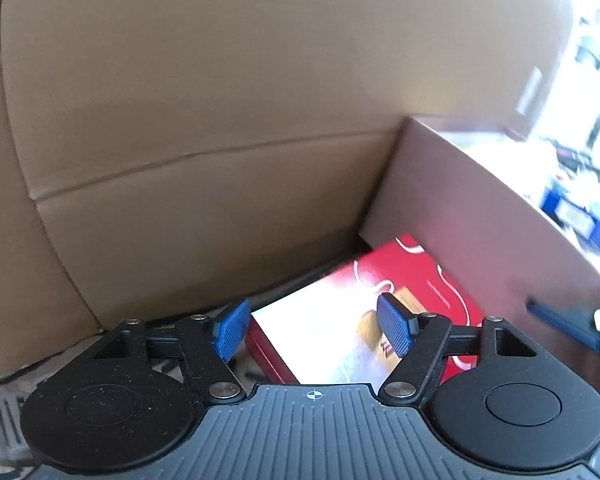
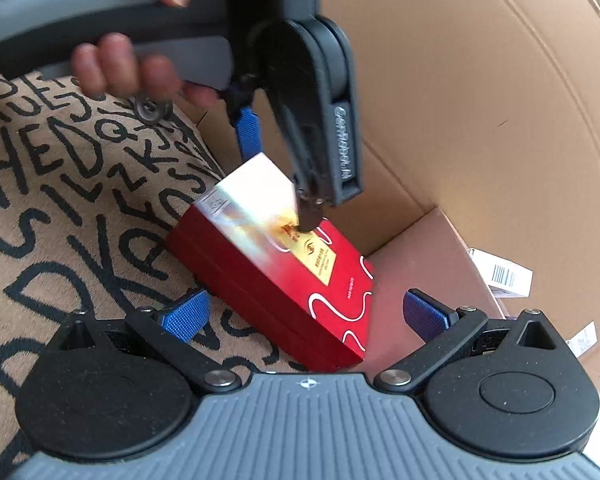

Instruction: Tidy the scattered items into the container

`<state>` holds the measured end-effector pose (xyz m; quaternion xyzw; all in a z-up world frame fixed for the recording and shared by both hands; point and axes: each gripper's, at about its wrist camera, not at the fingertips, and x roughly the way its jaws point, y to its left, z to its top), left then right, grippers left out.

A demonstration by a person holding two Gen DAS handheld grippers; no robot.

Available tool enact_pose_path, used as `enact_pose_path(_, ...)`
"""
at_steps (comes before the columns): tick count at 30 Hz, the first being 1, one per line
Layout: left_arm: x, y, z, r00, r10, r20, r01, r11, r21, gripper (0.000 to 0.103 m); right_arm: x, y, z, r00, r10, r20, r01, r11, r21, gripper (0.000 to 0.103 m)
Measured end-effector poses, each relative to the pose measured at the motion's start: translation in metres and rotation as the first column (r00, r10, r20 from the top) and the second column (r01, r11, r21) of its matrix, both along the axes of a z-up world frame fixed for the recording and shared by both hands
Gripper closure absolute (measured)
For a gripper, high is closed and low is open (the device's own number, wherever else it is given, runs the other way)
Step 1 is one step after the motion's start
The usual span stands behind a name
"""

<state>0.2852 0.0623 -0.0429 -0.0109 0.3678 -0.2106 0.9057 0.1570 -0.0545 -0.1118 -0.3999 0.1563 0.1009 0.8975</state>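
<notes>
A glossy red box with white swirls and a gold label (image 1: 340, 312) (image 2: 284, 264) lies on the letter-patterned cloth (image 2: 60, 208), its far corner against the cardboard box wall (image 1: 220, 120) (image 2: 480, 120). My left gripper (image 1: 314, 330) is open, its blue pads on either side of the red box's near end, apart from it. In the right wrist view the left gripper (image 2: 276, 176) reaches down over the box from above, held by a hand. My right gripper (image 2: 306, 314) is open and empty, just in front of the red box's near corner.
A lower brown cardboard flap (image 1: 480, 232) (image 2: 432, 256) stands to the right of the red box. A white carton with a barcode (image 2: 504, 276) lies beyond the flap. Blue bins and clutter (image 1: 576, 208) show past the flap in bright light.
</notes>
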Motion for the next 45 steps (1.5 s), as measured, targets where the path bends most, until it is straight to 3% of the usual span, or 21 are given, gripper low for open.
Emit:
enact_pose_path(10,-0.090,0.010,0.001,1.000,-0.029,-0.006,0.029,0.999,0.014,0.029,-0.028,-0.015,0.006,1.000,0.007,0.004,-0.007,1.000,-0.029,0.001)
enact_pose_path(14,-0.101,0.017,0.008,1.000,-0.003,-0.001,0.003,1.000,-0.023,0.024,-0.046,-0.020,0.010,1.000,0.010,0.004,-0.009,1.000,-0.009,0.001)
enact_pose_path(19,-0.091,0.029,0.013,0.999,0.026,-0.024,-0.028,0.997,-0.074,0.021,-0.059,-0.019,0.015,0.997,0.054,-0.048,-0.050,0.995,0.084,0.001)
enact_pose_path(22,-0.083,0.024,0.006,0.998,0.022,-0.055,-0.024,0.999,-0.032,0.021,-0.057,-0.012,0.017,0.988,0.107,-0.107,-0.093,0.987,0.131,0.001)
enact_pose_path(25,-0.078,0.024,0.001,0.997,-0.004,-0.072,0.001,0.999,-0.050,0.019,-0.045,-0.006,0.013,0.980,0.135,-0.147,-0.105,0.976,0.193,0.001)
enact_pose_path(29,-0.069,0.026,0.001,0.996,-0.001,-0.085,-0.005,0.997,-0.072,0.018,-0.020,-0.013,0.016,0.951,0.150,-0.270,-0.034,0.920,0.390,0.002)
enact_pose_path(32,-0.063,0.026,-0.002,0.994,-0.007,-0.107,-0.004,0.994,-0.105,0.021,0.008,-0.027,0.013,0.916,0.148,-0.373,0.073,0.853,0.517,0.019)
enact_pose_path(34,-0.063,0.027,-0.005,0.992,-0.022,-0.121,0.005,0.990,-0.142,0.032,0.015,-0.033,0.013,0.900,0.177,-0.398,0.091,0.817,0.570,0.030)
enact_pose_path(40,-0.087,0.026,-0.003,0.995,0.038,-0.089,-0.048,0.992,-0.113,0.033,-0.010,-0.027,0.014,0.913,0.225,-0.340,-0.025,0.863,0.505,0.057)
enact_pose_path(45,-0.122,0.026,-0.005,0.994,0.062,-0.090,-0.074,0.989,-0.131,0.033,-0.031,-0.028,0.016,0.901,0.260,-0.347,-0.056,0.863,0.502,0.059)
